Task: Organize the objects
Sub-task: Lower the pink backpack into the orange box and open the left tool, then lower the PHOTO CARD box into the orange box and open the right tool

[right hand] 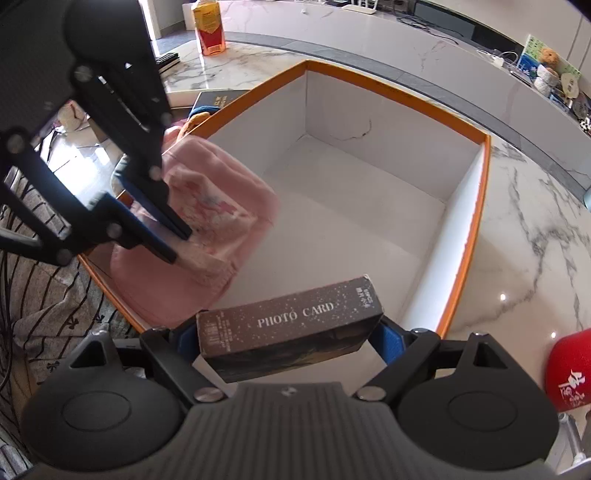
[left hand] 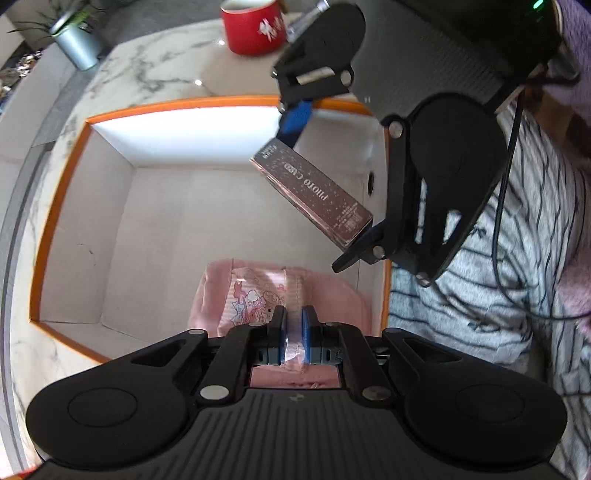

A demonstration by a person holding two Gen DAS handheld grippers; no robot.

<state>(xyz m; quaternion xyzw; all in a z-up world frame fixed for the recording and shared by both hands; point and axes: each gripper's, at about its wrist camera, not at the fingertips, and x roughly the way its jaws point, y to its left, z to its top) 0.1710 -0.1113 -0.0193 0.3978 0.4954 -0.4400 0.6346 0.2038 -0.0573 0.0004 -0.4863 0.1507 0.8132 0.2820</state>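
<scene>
- While both grippers hang over a large open cardboard box with an orange rim and pale inner walls (right hand: 484, 147), each one carries an item above its bare floor.
- The left gripper (left hand: 294, 321) has its fingers closed tight on a soft pink cloth pouch with a cartoon print under clear film (left hand: 258, 295); it hangs just inside the box's near wall.
- That pouch looks light and floppy; it will sag and swing, so a pinch at its stiffer printed middle, as now, seems the safest hold. The film may be slippery.
- The right gripper (right hand: 291, 339) has its fingers spread wide and clamped on the two short ends of a dark, speckled cardboard box lettered PHOTO CARD (right hand: 295, 325), held above the big box's near edge.
- This small box looks rigid and light; its smooth card faces could slip, and hard pressure may dent it.
- Whether the pouch touches the box floor is hard to tell from these views.
- A red mug with white markings (left hand: 255, 26) stands on the white marble tabletop (right hand: 524, 229) beyond the box.
</scene>
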